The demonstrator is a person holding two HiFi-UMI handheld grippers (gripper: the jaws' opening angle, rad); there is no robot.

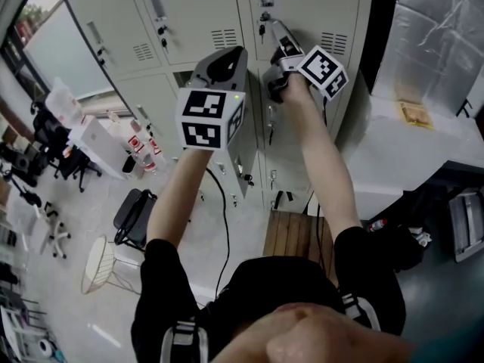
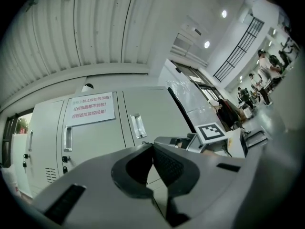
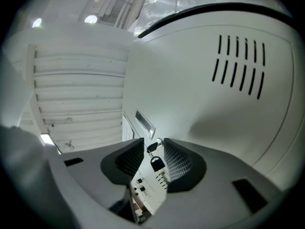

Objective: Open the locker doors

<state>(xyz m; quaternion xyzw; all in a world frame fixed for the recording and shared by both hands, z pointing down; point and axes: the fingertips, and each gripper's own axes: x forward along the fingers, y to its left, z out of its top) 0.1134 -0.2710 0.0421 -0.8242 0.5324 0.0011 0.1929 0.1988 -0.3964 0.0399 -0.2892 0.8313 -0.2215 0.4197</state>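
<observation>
While my right claw (image 3: 153,144) stands apart around the key (image 3: 152,149) in the lock, pressing on nothing, my left claw (image 2: 152,146) is closed and empty. The door (image 3: 205,104) is at the right edge of the lockers (image 1: 193,29). I judge it thin steel, light and stiff. The small key may slip, so I'd pinch its flat head squarely.

Keys (image 3: 156,164) in locker door (image 3: 190,104), bench (image 1: 291,237) before the door, chair (image 1: 132,214) left of bench
</observation>
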